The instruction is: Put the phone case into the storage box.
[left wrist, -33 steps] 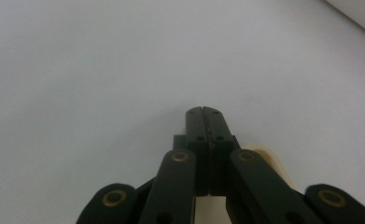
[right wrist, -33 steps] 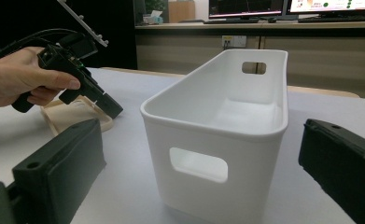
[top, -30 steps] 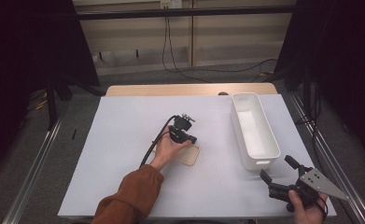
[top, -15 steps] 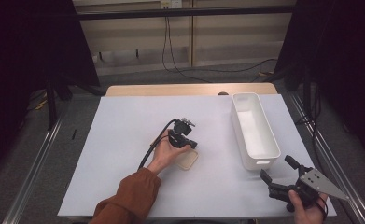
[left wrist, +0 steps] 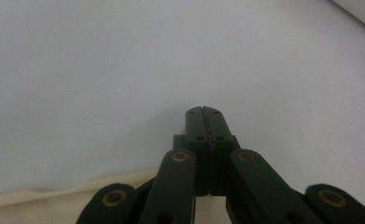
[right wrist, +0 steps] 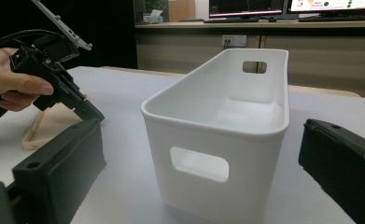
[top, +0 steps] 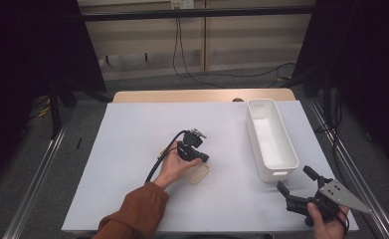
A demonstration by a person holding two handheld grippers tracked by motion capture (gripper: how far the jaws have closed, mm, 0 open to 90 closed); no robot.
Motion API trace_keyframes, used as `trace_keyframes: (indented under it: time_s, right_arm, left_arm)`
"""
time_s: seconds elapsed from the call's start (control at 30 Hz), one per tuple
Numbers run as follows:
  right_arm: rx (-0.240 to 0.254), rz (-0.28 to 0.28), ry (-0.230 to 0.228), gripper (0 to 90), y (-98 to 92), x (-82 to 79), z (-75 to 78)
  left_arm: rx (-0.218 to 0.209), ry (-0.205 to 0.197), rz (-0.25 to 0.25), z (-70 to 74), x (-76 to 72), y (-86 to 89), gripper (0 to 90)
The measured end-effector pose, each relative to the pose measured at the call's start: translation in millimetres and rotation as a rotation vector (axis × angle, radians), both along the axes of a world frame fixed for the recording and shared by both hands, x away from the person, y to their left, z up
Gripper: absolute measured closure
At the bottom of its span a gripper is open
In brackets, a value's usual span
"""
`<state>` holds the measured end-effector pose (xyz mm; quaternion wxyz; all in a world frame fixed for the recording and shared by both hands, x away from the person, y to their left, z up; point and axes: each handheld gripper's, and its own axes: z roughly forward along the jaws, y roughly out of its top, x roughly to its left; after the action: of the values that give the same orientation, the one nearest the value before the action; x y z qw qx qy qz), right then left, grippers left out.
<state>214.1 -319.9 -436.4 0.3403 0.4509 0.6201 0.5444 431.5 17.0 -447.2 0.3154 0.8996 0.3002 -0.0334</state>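
Beige pad (top: 198, 174) nudged slightly nearer; left gripper (top: 205, 158) jaws pressed together above it, right gripper (top: 295, 179) jaws spread, idle.

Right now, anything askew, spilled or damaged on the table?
Nothing stands out. The white bin stands upright and looks empty, nothing spilled. The beige pad lies flat on the white table cover, partly under the left gripper, whose fingers are shut. The right gripper is open near the bin.
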Motion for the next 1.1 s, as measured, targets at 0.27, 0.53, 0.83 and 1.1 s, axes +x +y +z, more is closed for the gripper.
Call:
trace_keyframes:
  time_s: [0.27, 0.53, 0.83, 1.1]
  right_arm:
    - [-0.001, 0.001, -0.001, 0.0, 0.1, 0.2, 0.0]
    - [-0.001, 0.001, 0.0, 0.0, 0.2, 0.3, -0.1]
    - [0.0, -0.001, 0.0, 0.0, 0.0, 0.0, -0.1]
    - [-0.001, 0.002, -0.001, 0.0, 0.1, -0.1, 0.1]
  left_arm:
    - [-0.012, 0.005, -0.004, -0.4, -7.1, 4.2, 90.0]
    - [-0.02, 0.017, -0.017, -0.3, -13.7, 5.1, 90.0]
    - [-0.032, 0.032, -0.027, -0.6, -22.0, 7.1, 90.0]
    - [-0.04, 0.029, -0.038, -0.9, -27.8, 14.9, 90.0]
